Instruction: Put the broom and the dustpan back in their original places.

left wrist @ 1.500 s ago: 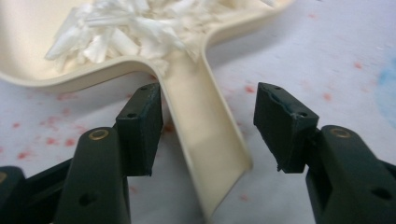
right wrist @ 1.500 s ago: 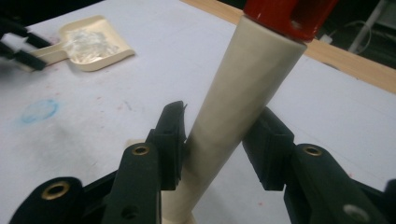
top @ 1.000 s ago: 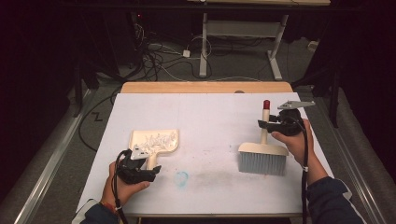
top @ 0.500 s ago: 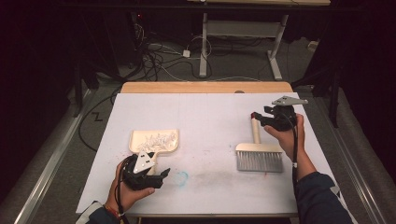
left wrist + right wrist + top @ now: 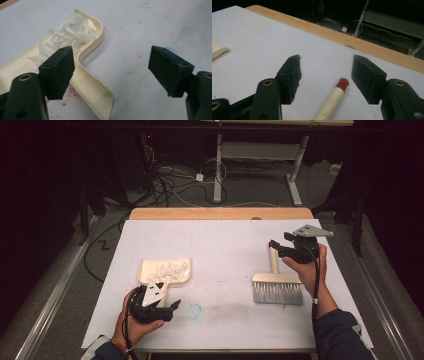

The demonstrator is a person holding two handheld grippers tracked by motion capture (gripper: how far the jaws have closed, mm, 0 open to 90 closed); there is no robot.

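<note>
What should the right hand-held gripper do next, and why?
Probably ease down and close on the brush handle. The right hand-held gripper is open, with the red-tipped handle lying between its jaws and ungripped. The dustpan already holds the scraps.

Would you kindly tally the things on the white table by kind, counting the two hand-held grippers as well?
Dustpans: 1, the cream dustpan, holding white shreds.
Brushes: 1, the brush.
Grippers: 2, the left gripper and the right gripper.
Total: 4.
</note>
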